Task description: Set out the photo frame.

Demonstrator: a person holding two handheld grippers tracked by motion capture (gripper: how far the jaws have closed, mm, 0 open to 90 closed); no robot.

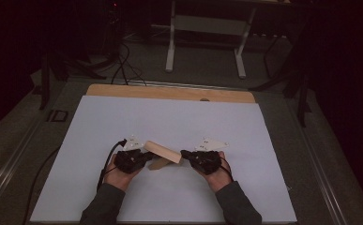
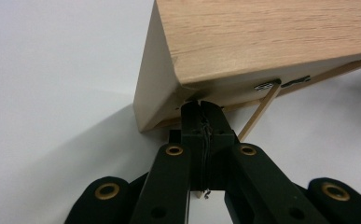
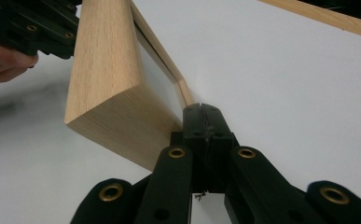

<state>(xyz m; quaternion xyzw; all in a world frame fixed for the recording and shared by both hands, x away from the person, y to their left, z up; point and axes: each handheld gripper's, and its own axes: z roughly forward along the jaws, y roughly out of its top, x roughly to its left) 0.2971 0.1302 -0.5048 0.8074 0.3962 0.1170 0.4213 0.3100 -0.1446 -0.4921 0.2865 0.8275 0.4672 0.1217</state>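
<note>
A light wooden picture frame (image 1: 162, 151) is held tilted above the white sheet (image 1: 179, 122), between my two grippers. My left gripper (image 1: 146, 155) is shut on its left end. In the left gripper view the jaws (image 2: 200, 106) meet on a thin lip under the frame (image 2: 262, 32), beside a slim wooden prop leg (image 2: 261, 112). My right gripper (image 1: 184, 154) is shut on the frame's right end. In the right gripper view its jaws (image 3: 201, 109) pinch the narrow rim next to the frame's thick side (image 3: 106, 60). The left gripper (image 3: 33, 25) and a hand (image 3: 1, 63) show at that view's top left.
The white sheet covers most of a wooden tabletop, whose bare far edge (image 1: 170, 92) shows beyond it. Black cables (image 1: 123, 65) lie on the floor behind the table, near a white-legged stand (image 1: 207, 42). A cable (image 1: 108, 157) trails from the left gripper.
</note>
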